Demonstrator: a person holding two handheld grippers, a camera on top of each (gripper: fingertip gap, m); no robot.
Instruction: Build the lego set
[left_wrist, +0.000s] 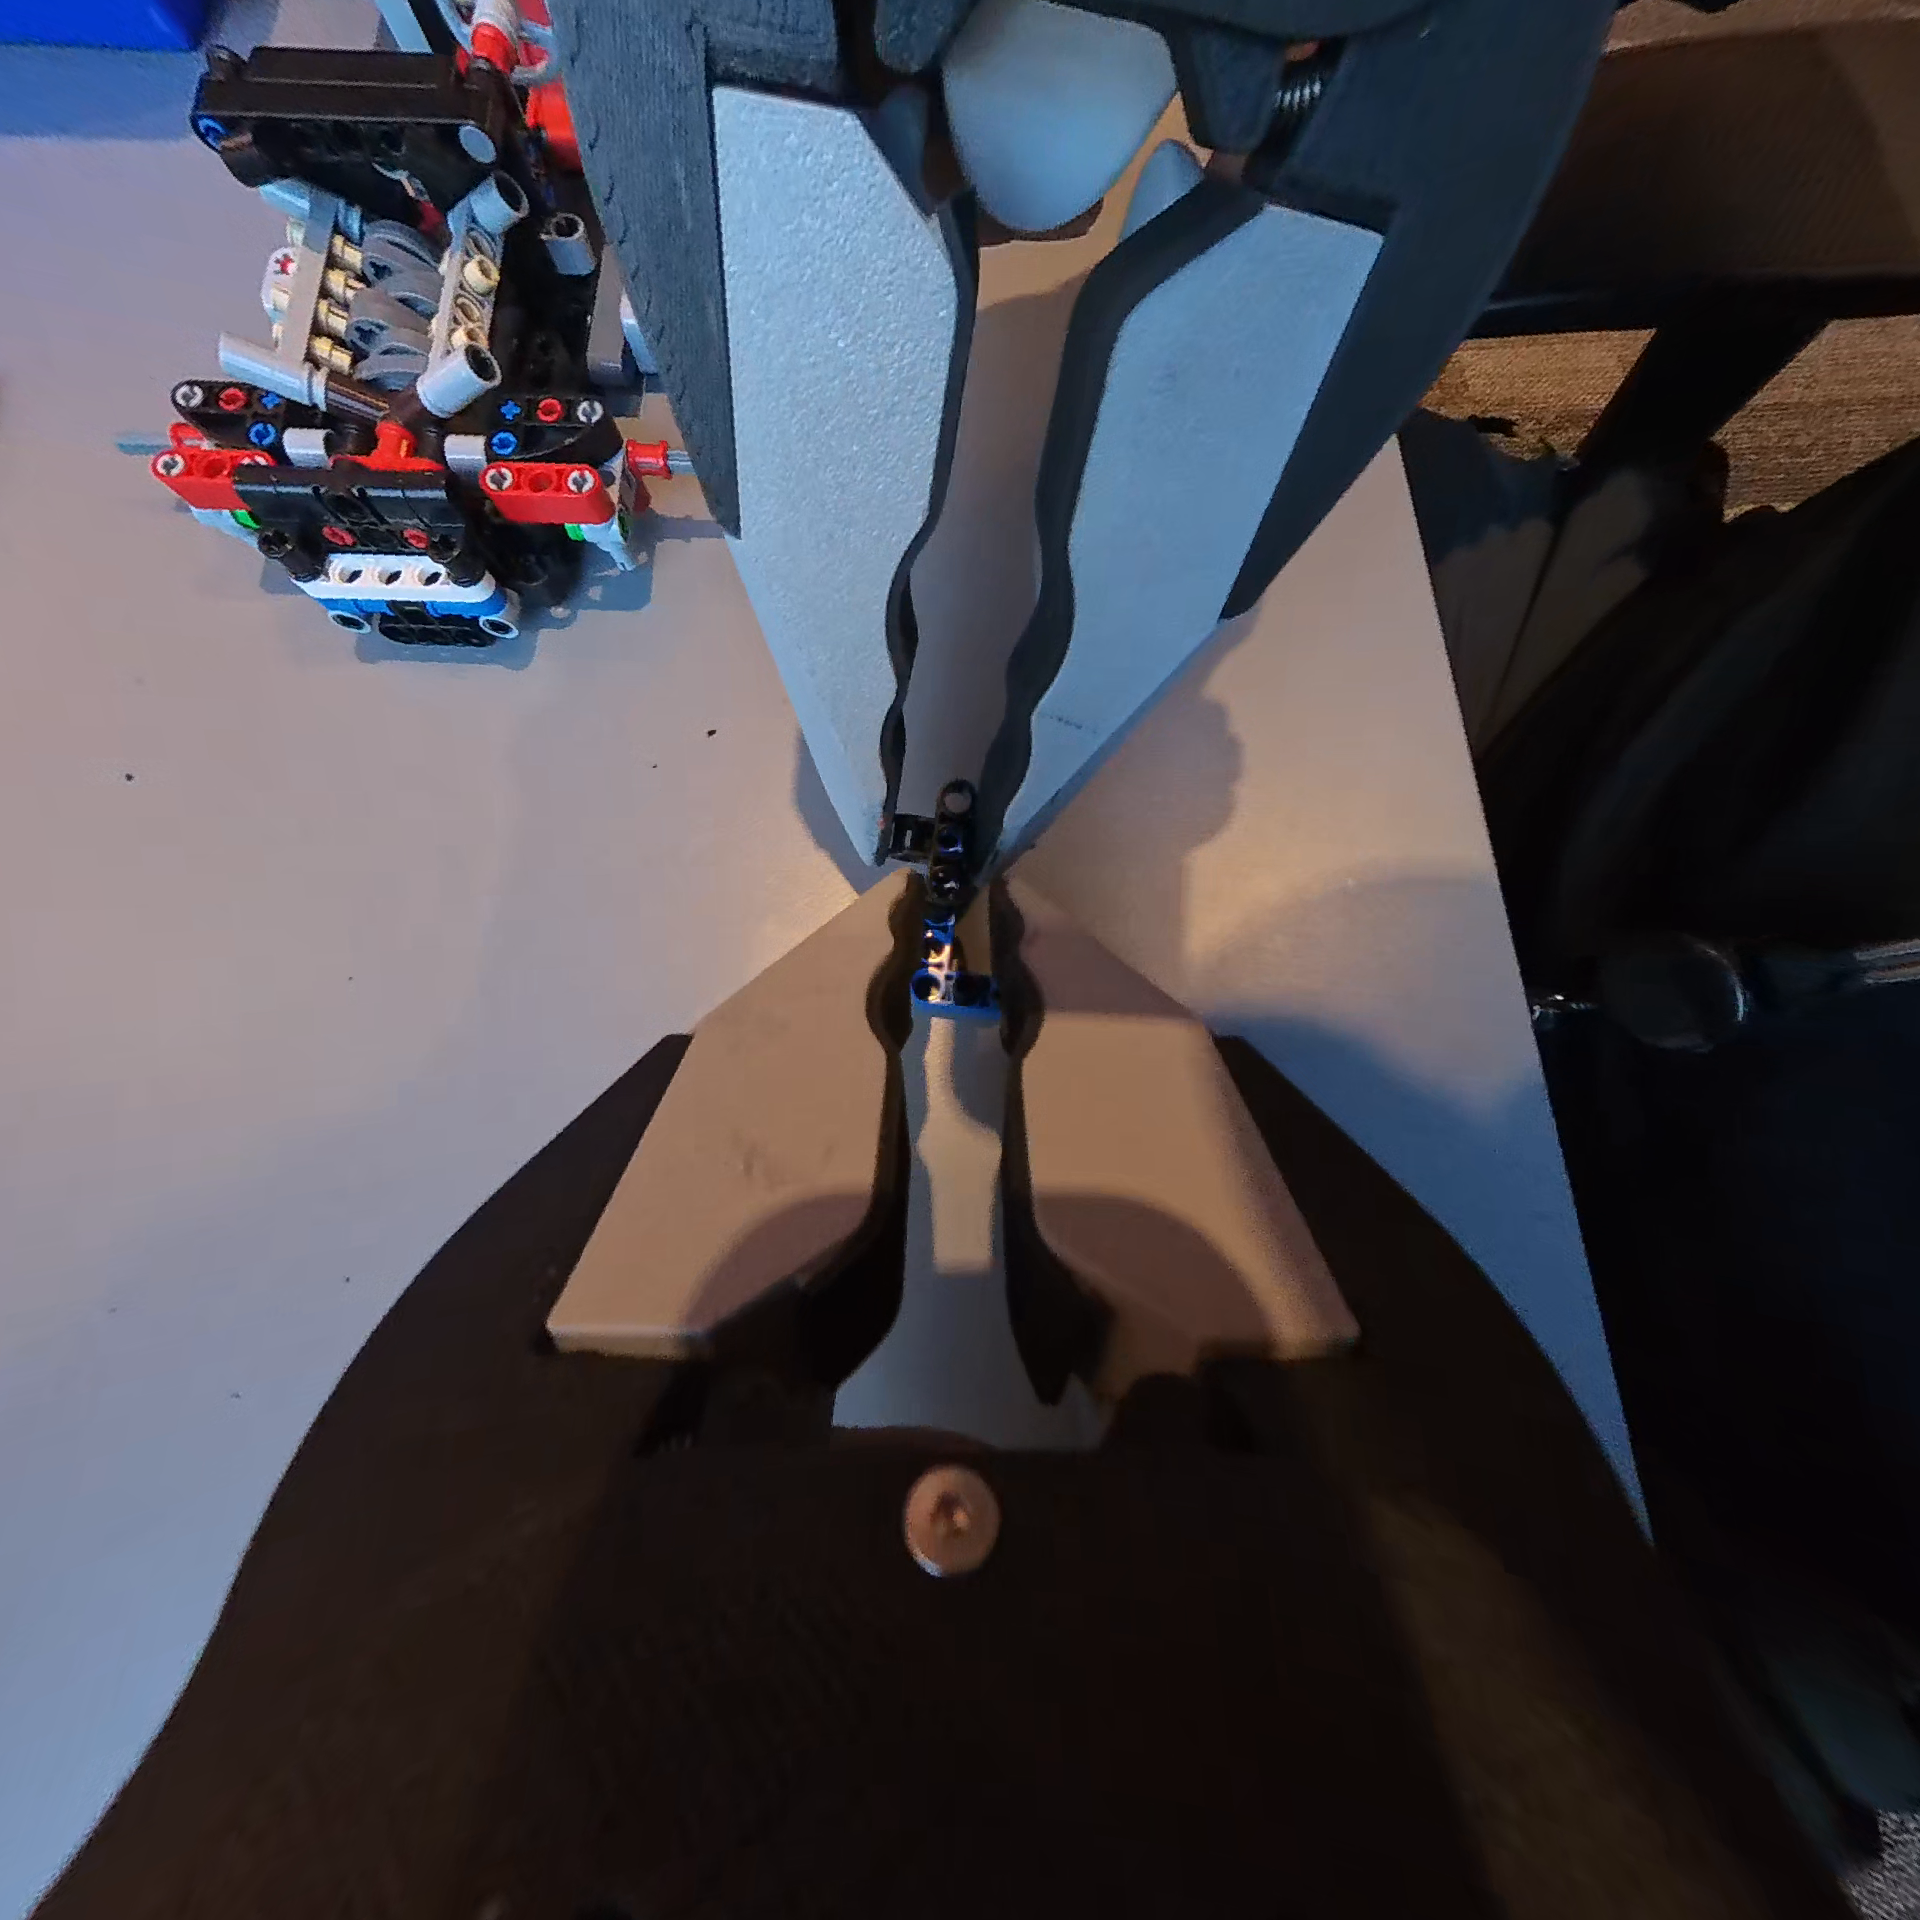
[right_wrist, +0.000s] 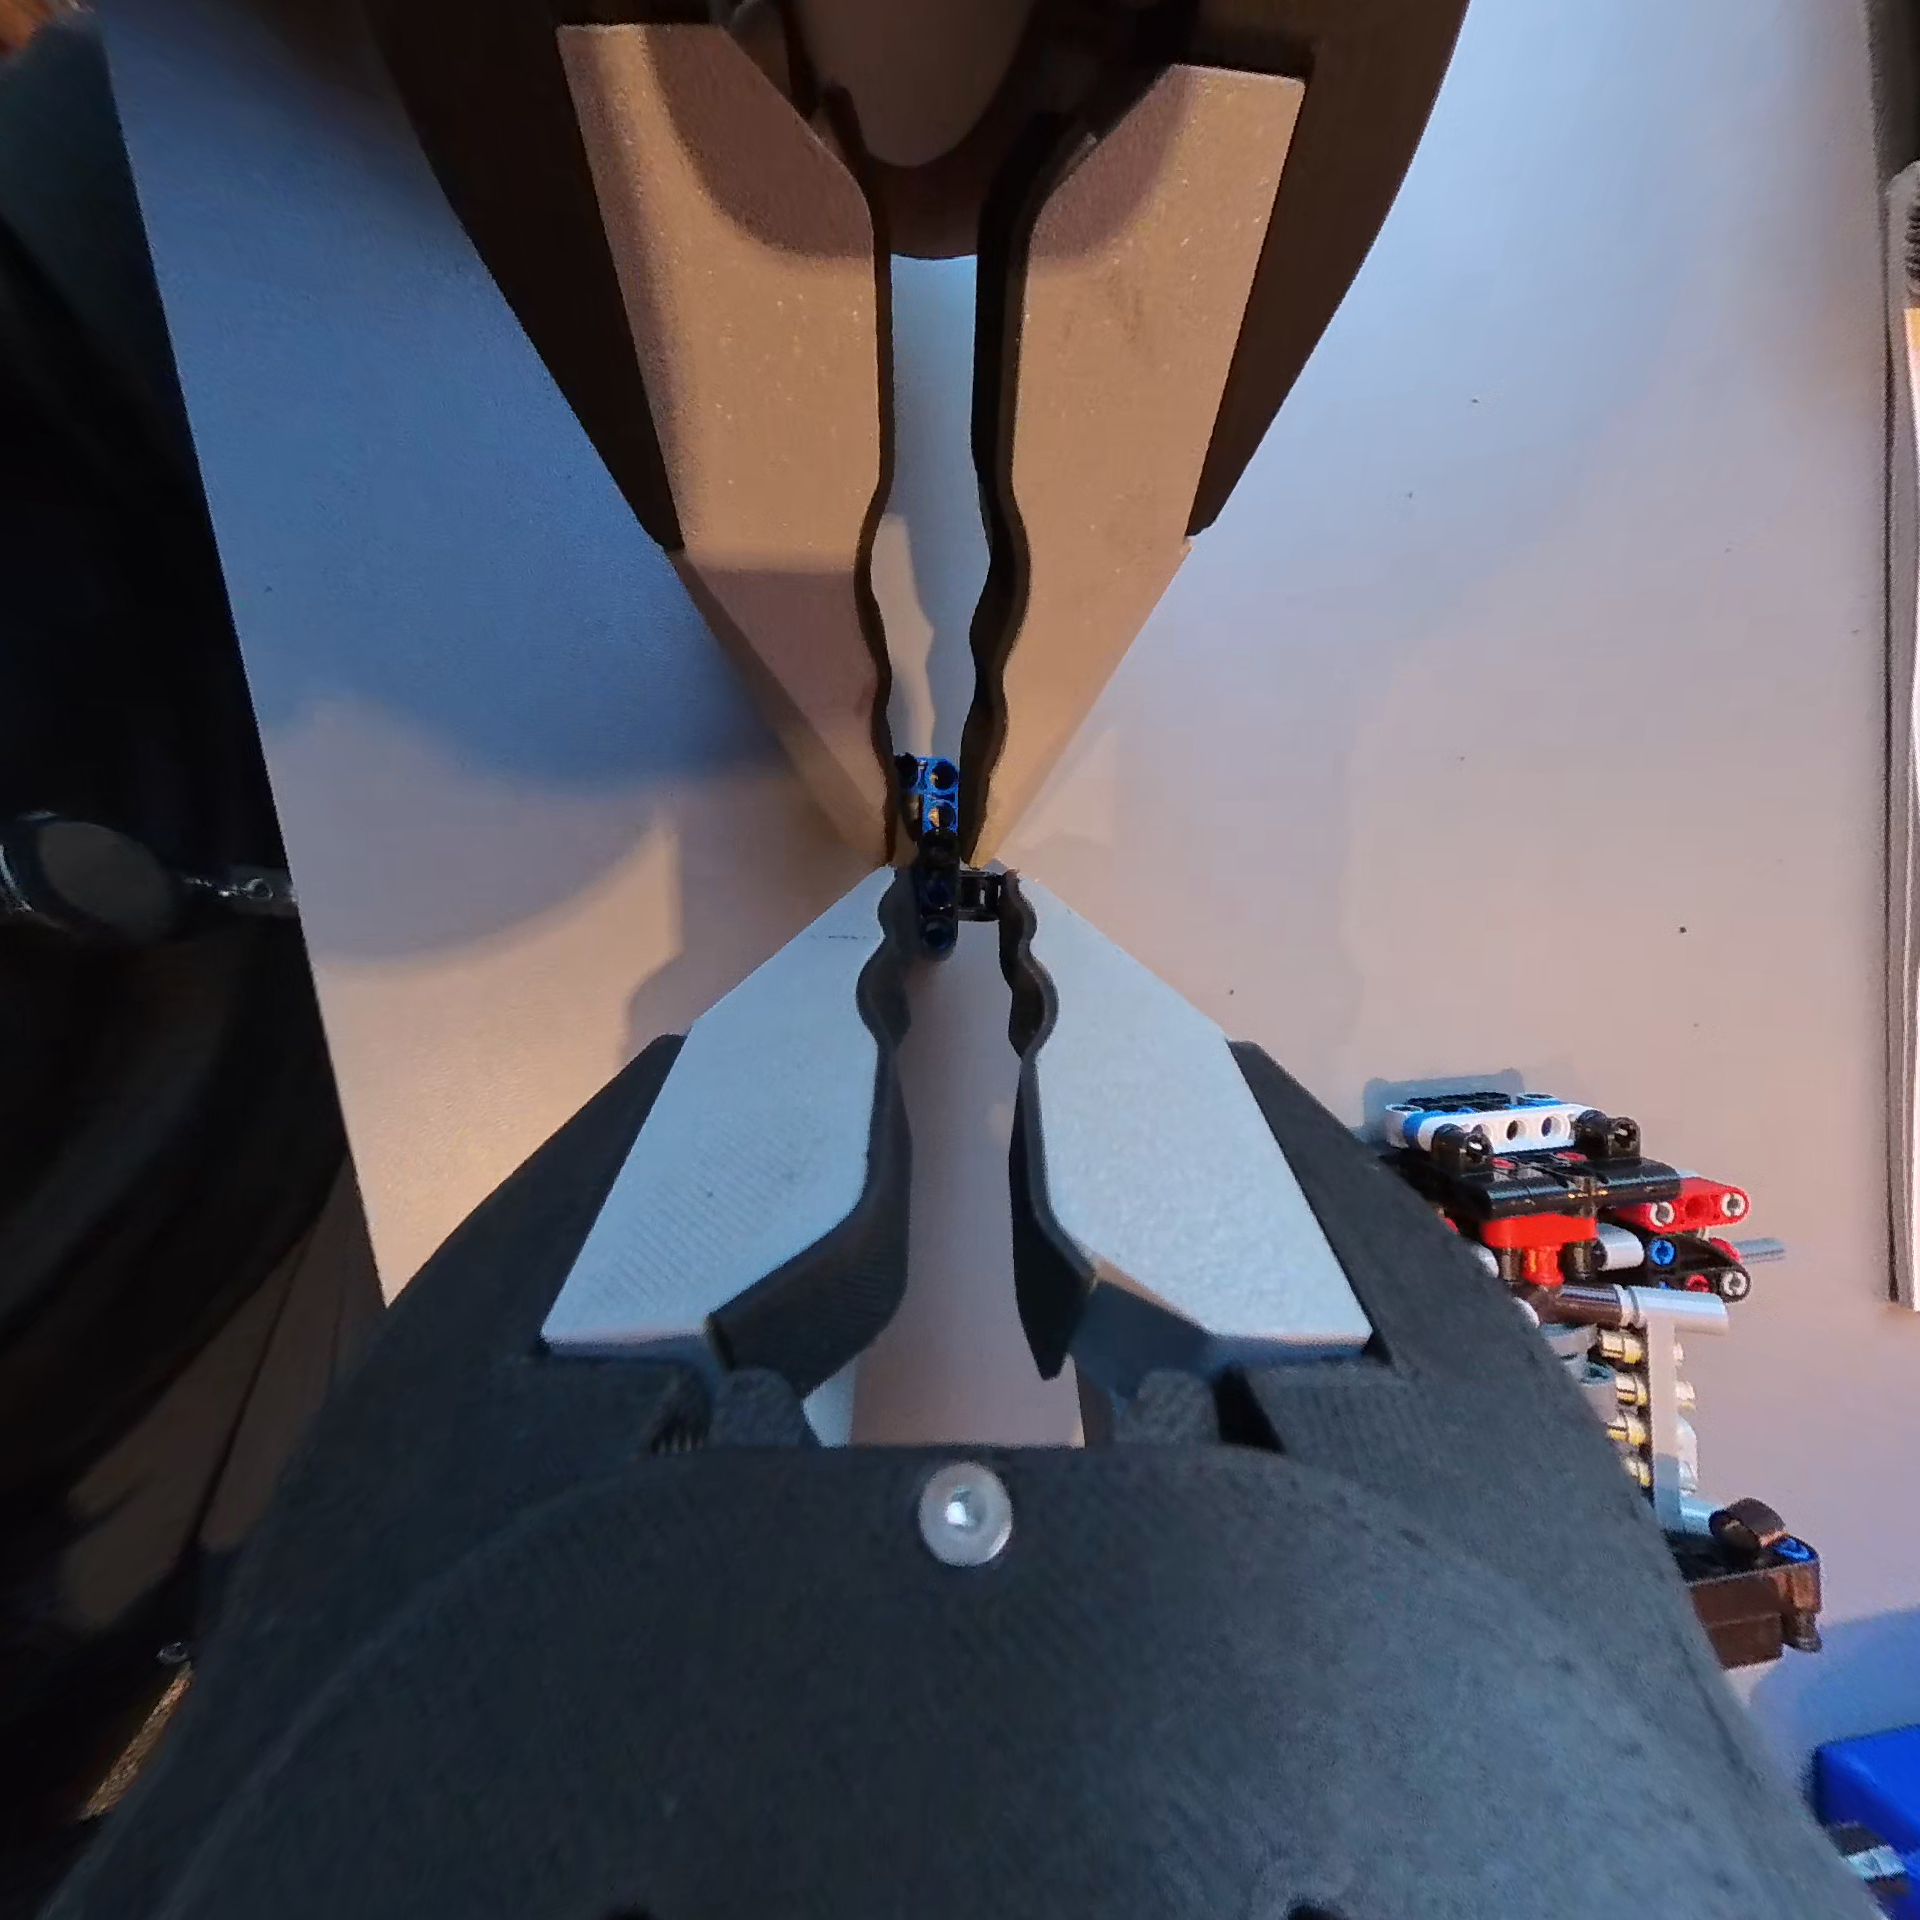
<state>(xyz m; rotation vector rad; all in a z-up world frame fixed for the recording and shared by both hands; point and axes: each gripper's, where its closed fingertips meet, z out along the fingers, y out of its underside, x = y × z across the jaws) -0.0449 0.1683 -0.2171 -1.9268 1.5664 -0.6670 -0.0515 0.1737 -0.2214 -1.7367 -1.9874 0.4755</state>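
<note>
Tip to tip above a pale table (left_wrist: 312, 1039): left gripper (left_wrist: 951, 935) and right gripper (right_wrist: 951, 904), each nearly closed, pinching one small black-and-blue lego piece (left_wrist: 948, 904) between them. Nearby on the tabletop, well apart, a half-built lego model (left_wrist: 395, 395).

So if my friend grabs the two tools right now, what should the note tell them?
Left tool: shut on the small piece, at its blue end.
Right tool: shut on the same small piece, at its black end. The two tools meet tip to tip above the white table, near its edge.
Big lego model: standing on the table, away from both tools, untouched.
Done: much of the model is built; the small black and blue piece is picked up.
Left: probably finish pressing the small piece together, then fix it onto the model. Where it goes cannot be told from here.
</note>
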